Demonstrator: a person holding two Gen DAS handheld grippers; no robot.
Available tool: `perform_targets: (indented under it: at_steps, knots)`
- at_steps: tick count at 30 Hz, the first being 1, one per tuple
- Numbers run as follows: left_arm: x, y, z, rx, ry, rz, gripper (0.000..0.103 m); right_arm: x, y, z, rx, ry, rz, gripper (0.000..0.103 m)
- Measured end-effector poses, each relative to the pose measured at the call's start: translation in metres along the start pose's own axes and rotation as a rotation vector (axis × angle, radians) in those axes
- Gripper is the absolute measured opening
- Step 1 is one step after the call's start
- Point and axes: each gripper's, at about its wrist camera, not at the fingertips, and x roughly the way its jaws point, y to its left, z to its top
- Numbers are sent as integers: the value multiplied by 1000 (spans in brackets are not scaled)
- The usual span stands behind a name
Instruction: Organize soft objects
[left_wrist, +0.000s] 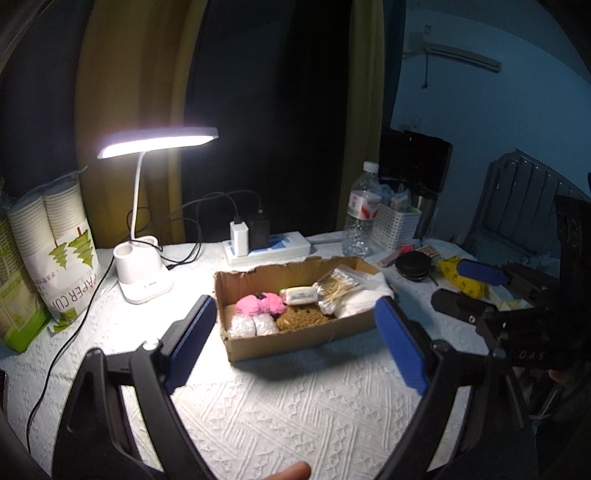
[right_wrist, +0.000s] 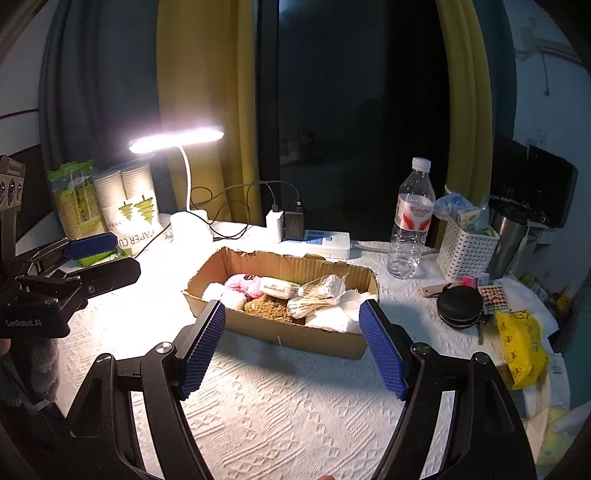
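Observation:
A shallow cardboard box (left_wrist: 295, 341) (right_wrist: 280, 338) sits mid-table on the white cloth. Inside lie a pink plush (left_wrist: 260, 303) (right_wrist: 243, 285), white fluffy pieces (left_wrist: 253, 325) (right_wrist: 221, 295), a brown sponge (left_wrist: 303, 317) (right_wrist: 267, 308), a wrapped white packet (left_wrist: 299, 295) (right_wrist: 277, 288), a bag of cotton swabs (left_wrist: 338, 286) (right_wrist: 317, 295) and white cloth (left_wrist: 364, 299) (right_wrist: 340, 314). My left gripper (left_wrist: 295, 314) is open and empty, just in front of the box; it also shows in the right wrist view (right_wrist: 114, 254). My right gripper (right_wrist: 291, 314) is open and empty before the box; it also shows in the left wrist view (left_wrist: 461, 284).
A lit desk lamp (left_wrist: 147, 266) (right_wrist: 188, 221), paper cup bags (left_wrist: 55, 251) (right_wrist: 129, 214), power strip with chargers (left_wrist: 266, 247) (right_wrist: 317, 238) stand behind the box. Water bottle (right_wrist: 410, 225), white basket (right_wrist: 469, 247), black round case (right_wrist: 460, 304) and yellow packet (right_wrist: 521, 347) are to the right.

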Motion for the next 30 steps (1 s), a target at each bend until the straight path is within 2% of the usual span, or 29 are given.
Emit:
perform_targets:
  at_steps: [6,9,19,23,30]
  knots:
    - [-23,-9,-2,18,-23,-6,89,-23,7,0,8,-27,-10,78]
    - [-32,-12,-2,16,-37,-10,100,-37,11,1,14,-41,-19,78]
    - [-60,-25,5,34,-90,14,100,-75,15,10,35,-105,-44,78]
    - [-67,-30,11,38,-109,18,101,-85,12,15,46,-132,-56,86]
    - [-76,-31,22,40,-156,17,101,-92,7,22,42,-159,-70,86]
